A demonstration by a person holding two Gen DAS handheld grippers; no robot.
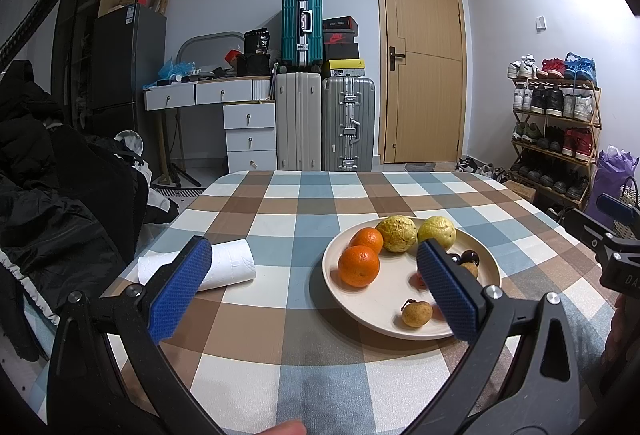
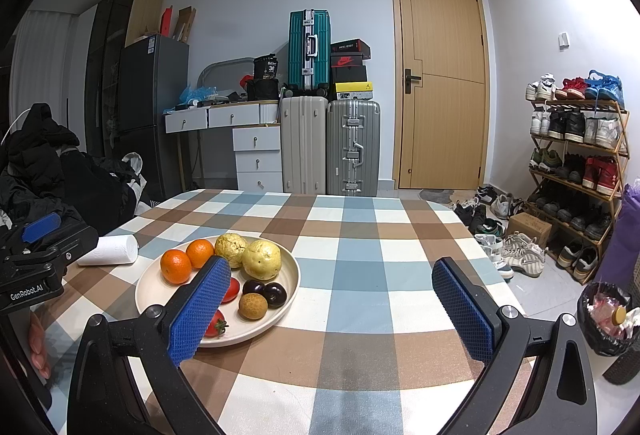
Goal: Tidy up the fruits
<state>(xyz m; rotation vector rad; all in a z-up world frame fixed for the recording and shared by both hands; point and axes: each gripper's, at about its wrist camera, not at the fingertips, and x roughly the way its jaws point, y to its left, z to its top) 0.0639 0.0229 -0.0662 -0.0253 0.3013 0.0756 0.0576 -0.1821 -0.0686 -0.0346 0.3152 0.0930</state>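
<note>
A cream plate sits on the checked tablecloth. On it lie two oranges, two yellow-green fruits, dark plums, a brown longan and red tomatoes. My left gripper is open and empty, its right finger over the plate. My right gripper is open and empty, its left finger over the plate's near edge. Each gripper shows at the side of the other's view.
A white paper roll lies left of the plate. Black clothes are piled left of the table. Suitcases, a door and a shoe rack stand behind. A bin stands at the right.
</note>
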